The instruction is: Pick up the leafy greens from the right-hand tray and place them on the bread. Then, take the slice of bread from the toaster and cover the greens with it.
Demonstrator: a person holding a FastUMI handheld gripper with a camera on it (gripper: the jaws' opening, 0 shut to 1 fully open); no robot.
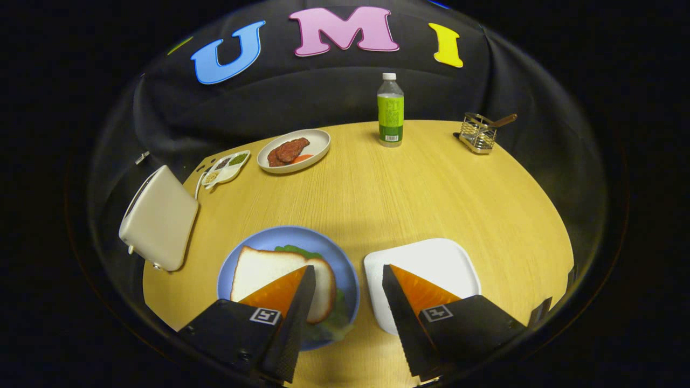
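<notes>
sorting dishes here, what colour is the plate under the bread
Blue, seen best in the gripper view: the plate under the bread.

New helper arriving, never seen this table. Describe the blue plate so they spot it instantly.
On the round wooden table, look at the near edge, just ahead of the open gripper. The blue plate sits beside the white toaster, left of a bare white tray. Only it carries bread over leafy greens.

Gripper (347, 269) fingers spread, empty, above blue plate (237, 258); bread slice (264, 272) covers greens (294, 250) (edges peek out). White tray (431, 258) right, toaster (159, 223) left.
</notes>
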